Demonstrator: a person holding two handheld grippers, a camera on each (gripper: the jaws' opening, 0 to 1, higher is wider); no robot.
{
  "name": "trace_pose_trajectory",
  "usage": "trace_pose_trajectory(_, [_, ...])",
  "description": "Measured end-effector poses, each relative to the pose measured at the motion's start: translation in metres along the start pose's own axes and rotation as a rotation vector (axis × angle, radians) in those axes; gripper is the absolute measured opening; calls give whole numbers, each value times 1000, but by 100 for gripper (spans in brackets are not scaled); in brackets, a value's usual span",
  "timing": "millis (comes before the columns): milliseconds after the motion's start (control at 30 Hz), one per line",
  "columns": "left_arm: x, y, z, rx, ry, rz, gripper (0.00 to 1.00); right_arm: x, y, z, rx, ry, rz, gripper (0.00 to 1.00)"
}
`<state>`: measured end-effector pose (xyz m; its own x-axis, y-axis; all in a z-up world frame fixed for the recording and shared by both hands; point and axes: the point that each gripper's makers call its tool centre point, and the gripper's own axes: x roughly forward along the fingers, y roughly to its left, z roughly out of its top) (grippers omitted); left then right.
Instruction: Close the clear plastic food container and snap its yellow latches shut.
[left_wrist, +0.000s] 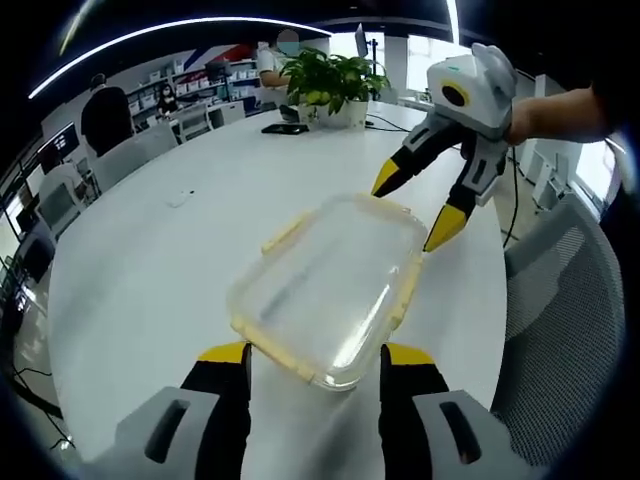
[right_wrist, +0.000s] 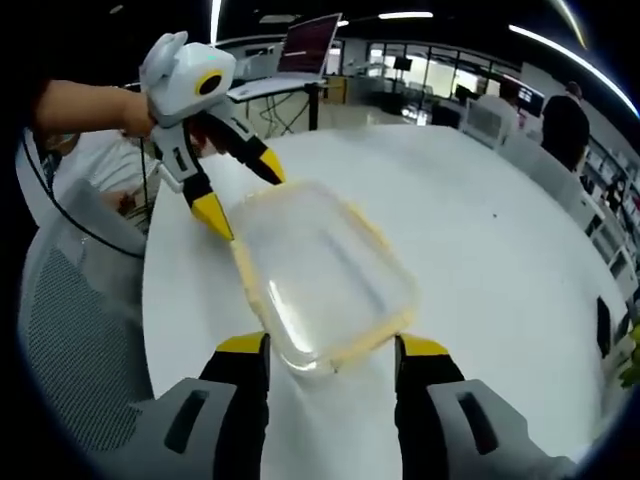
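Left gripper view shows the lid already on the container between both spread, empty grippers' fingers, latches apparently unsnapped.

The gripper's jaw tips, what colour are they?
Yellow, on black jaws; the right gripper shows them best in the left gripper view.
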<state>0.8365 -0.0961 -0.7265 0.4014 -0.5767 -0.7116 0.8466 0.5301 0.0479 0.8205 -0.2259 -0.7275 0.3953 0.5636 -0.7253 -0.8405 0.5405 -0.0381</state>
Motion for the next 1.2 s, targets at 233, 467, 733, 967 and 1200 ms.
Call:
trace_pose_trajectory(233, [6,11,4,-16,4,1,45,8,-13,4,5,11,3,46])
trace_pose_trajectory(467, [9,19,8,-32,1,4,45,13,-22,8,20,14,8,46])
trace_pose_trajectory(733, [14,25,12,-33,6,4,46,14,-27,9,35,19,-2,46])
trace_pose_trajectory(967, [17,26,13,-33,6,3,46,14,-29,8,43,21,-6,46])
trace_pose_trajectory(1200, [17,27,13,-40,5,5,46,16,-30,9,45,25,-3,47])
